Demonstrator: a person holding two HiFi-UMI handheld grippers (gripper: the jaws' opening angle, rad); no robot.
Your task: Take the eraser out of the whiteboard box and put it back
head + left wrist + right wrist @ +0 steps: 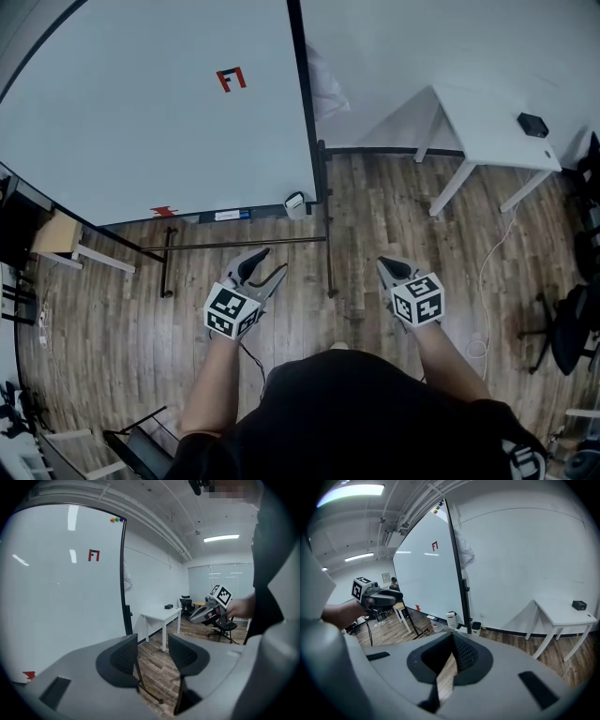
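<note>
Head view: the left gripper (273, 261) hangs over the brown wooden floor (375, 206) with its jaws apart and empty, while the right gripper (388, 266) is pinched closed on nothing. The small white whiteboard box (295, 203) sits at the lower right corner of the large white whiteboard (141, 122), well ahead of both — the eraser itself cannot be made out

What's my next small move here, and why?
Probably carry the left gripper toward the white box at the whiteboard lower corner: its jaws stand apart and empty, the right gripper is shut, and both hang short of the board.
</note>
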